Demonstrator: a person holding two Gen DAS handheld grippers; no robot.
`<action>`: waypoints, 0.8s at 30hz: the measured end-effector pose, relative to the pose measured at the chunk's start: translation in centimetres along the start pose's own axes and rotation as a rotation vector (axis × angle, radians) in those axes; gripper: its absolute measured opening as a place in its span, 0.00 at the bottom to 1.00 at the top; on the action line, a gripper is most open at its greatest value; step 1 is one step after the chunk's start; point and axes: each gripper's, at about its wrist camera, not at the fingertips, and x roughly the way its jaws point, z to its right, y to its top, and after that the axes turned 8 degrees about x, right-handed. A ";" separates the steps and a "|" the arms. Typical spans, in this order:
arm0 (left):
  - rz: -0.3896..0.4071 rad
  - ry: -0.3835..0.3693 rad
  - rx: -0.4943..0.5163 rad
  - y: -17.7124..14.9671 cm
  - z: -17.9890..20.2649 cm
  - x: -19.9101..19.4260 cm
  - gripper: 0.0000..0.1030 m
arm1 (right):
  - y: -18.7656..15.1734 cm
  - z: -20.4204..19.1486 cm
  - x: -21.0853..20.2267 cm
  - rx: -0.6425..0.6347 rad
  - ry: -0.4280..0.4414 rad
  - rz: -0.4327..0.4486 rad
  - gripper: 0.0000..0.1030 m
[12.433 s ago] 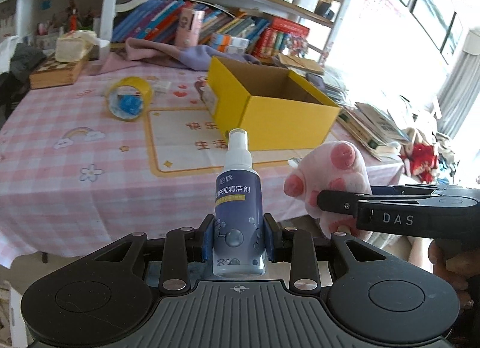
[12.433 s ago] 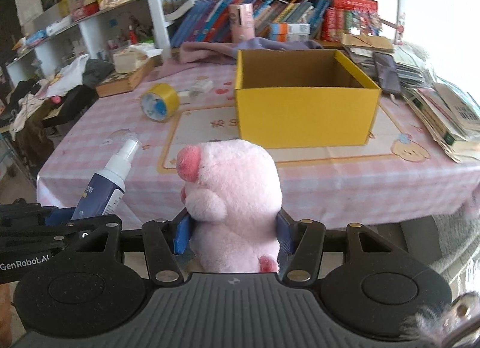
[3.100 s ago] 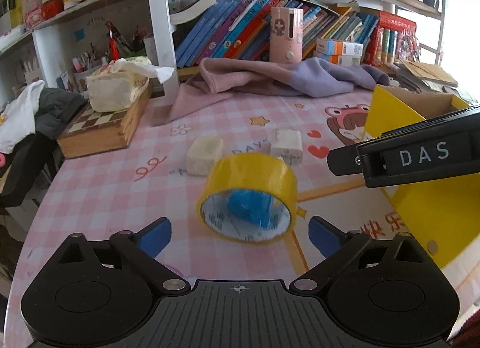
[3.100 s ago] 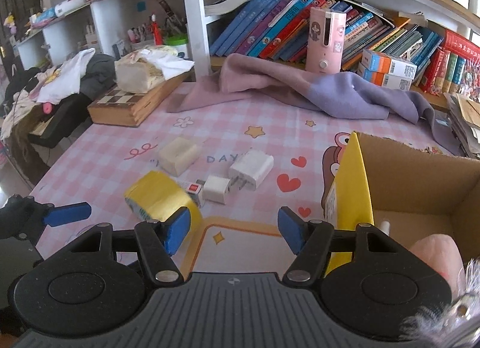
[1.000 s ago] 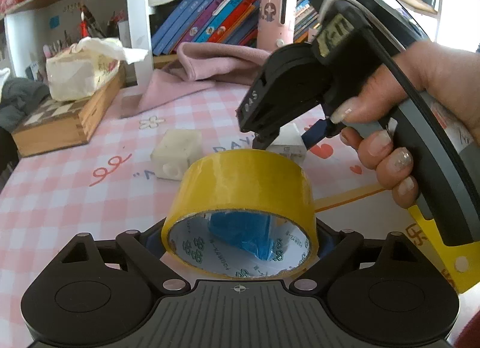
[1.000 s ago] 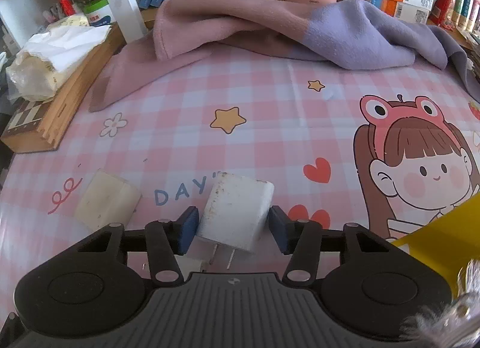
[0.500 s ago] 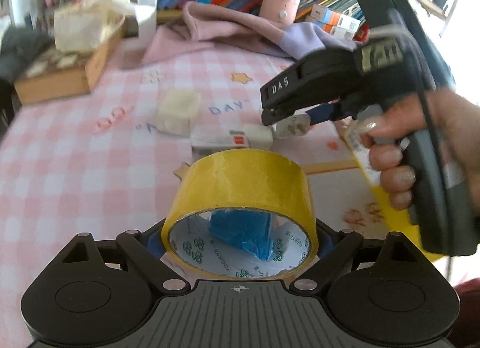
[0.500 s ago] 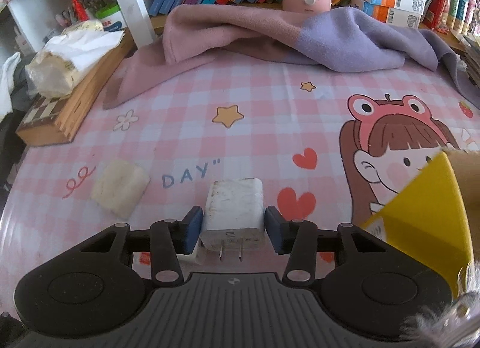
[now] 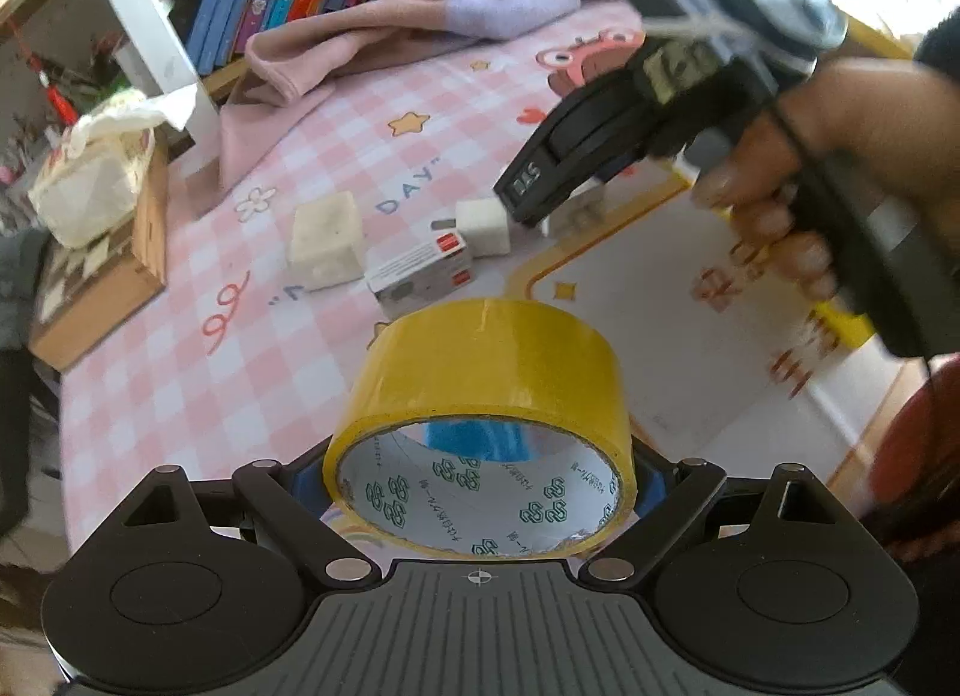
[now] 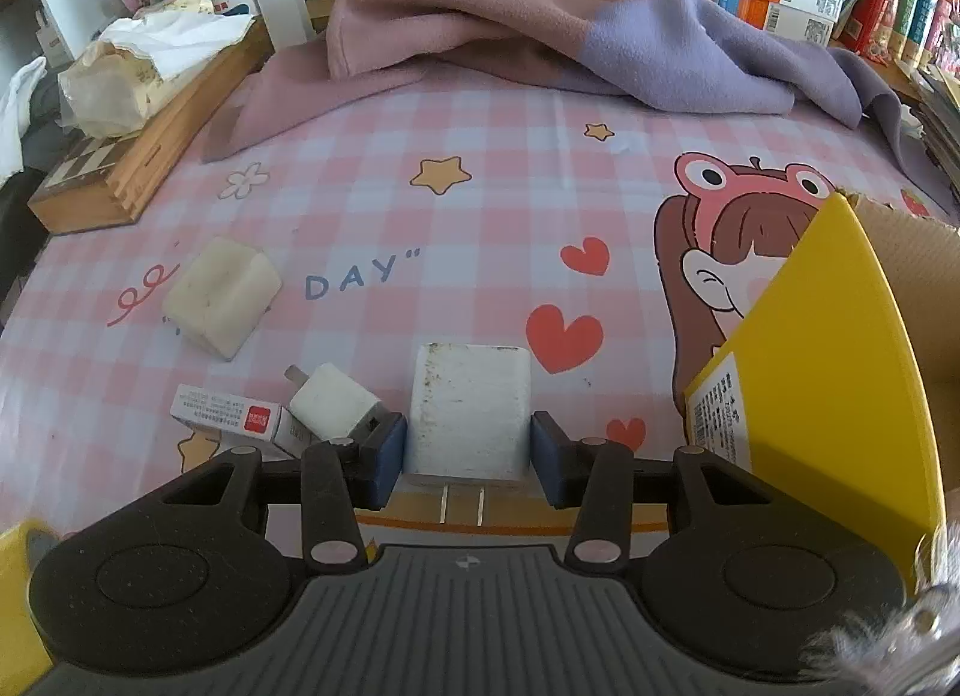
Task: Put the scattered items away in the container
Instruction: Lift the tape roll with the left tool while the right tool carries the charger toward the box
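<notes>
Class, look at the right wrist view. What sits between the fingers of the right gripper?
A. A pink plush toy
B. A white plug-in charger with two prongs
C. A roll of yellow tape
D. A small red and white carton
B: the white charger sits between the blue pads of the right gripper, its two prongs pointing toward the camera.

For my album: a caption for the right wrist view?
Hand-held gripper clasps a white charger beside the yellow box.
</notes>
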 end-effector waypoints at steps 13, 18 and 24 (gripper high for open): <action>0.230 -0.015 -0.363 -2.8 -2.0 -4.2 0.90 | 0.0 0.9 -2.2 0.017 0.042 0.027 0.40; 0.256 -0.011 -0.411 -3.4 -2.1 -5.3 0.90 | -1.1 1.6 -5.8 0.004 0.123 0.023 0.40; 0.243 0.017 -0.407 -3.4 -0.3 -6.0 0.90 | -4.0 1.4 -9.4 -0.058 0.180 0.026 0.40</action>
